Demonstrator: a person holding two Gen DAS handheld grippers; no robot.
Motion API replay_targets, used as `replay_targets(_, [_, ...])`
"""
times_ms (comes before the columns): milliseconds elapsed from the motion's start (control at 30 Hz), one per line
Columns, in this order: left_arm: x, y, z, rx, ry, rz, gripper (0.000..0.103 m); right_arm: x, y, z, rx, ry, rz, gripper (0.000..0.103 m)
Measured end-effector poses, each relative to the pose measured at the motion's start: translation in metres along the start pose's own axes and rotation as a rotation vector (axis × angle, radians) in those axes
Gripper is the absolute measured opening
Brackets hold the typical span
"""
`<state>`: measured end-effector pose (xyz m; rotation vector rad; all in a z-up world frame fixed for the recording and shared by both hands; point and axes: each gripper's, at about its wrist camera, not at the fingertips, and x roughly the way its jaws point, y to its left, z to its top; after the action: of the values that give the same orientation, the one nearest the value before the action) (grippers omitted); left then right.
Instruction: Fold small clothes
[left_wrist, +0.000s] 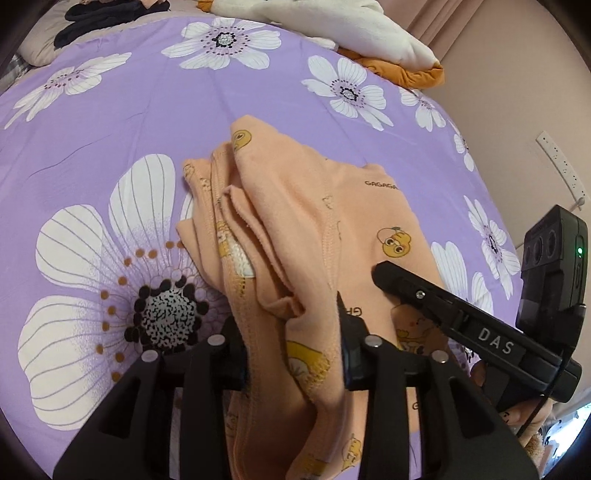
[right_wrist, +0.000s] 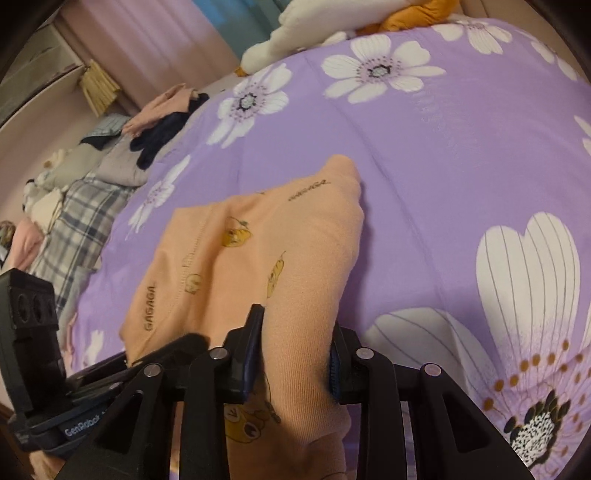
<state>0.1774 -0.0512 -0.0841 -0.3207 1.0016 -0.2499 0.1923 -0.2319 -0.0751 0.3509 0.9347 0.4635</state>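
Observation:
A small peach garment (left_wrist: 317, 221) printed with yellow cartoon figures and "GAGAGA" lettering lies bunched and partly folded on the purple flowered bedsheet (left_wrist: 147, 122). A thick fold of it fills my left gripper (left_wrist: 291, 343), whose pads press on the cloth from both sides. To the right in that view, one black finger (left_wrist: 406, 286) of the right gripper rests on the cloth. In the right wrist view my right gripper (right_wrist: 295, 347) is shut on another fold of the garment (right_wrist: 258, 240). The rest of the garment spreads ahead over the sheet (right_wrist: 443, 166).
A white and orange plush cushion (left_wrist: 369, 33) lies at the far edge of the bed. A pile of dark and pink clothes (right_wrist: 162, 110) and a plaid blanket (right_wrist: 81, 214) sit along the left side. A wall with a power strip (left_wrist: 561, 162) stands to the right.

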Motion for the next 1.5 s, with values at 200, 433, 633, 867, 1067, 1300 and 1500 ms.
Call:
replay_targets(200, [-0.011,-0.001,0.0,-0.035,-0.007,0.022,0.039,-0.009,0.0,-0.004,0.008,-0.007,-0.029,0.037])
replay_targets(433, [-0.063,-0.016,-0.006,-0.021,-0.116,0.029,0.076,-0.052,0.007,-0.006,-0.003,-0.109,-0.169,0.064])
replay_targets(633, [-0.11,-0.04,-0.023,0.071,-0.225,0.077,0.098,-0.097,0.013,-0.015,-0.02,-0.219,-0.231,0.077])
replay_targets(867, [-0.141,-0.049,-0.04,0.109,-0.272,0.102,0.102,-0.125,0.033,-0.025,-0.06,-0.275,-0.264,0.085])
replay_targets(1067, [-0.145,-0.055,-0.055,0.125,-0.246,0.101,0.102,-0.138,0.046,-0.037,-0.091,-0.297,-0.274,0.089])
replay_targets(1300, [-0.148,-0.058,-0.066,0.149,-0.242,0.126,0.102,-0.14,0.058,-0.043,-0.117,-0.298,-0.309,0.089])
replay_targets(1500, [-0.151,-0.054,-0.067,0.134,-0.246,0.127,0.103,-0.141,0.067,-0.049,-0.138,-0.3,-0.32,0.089])
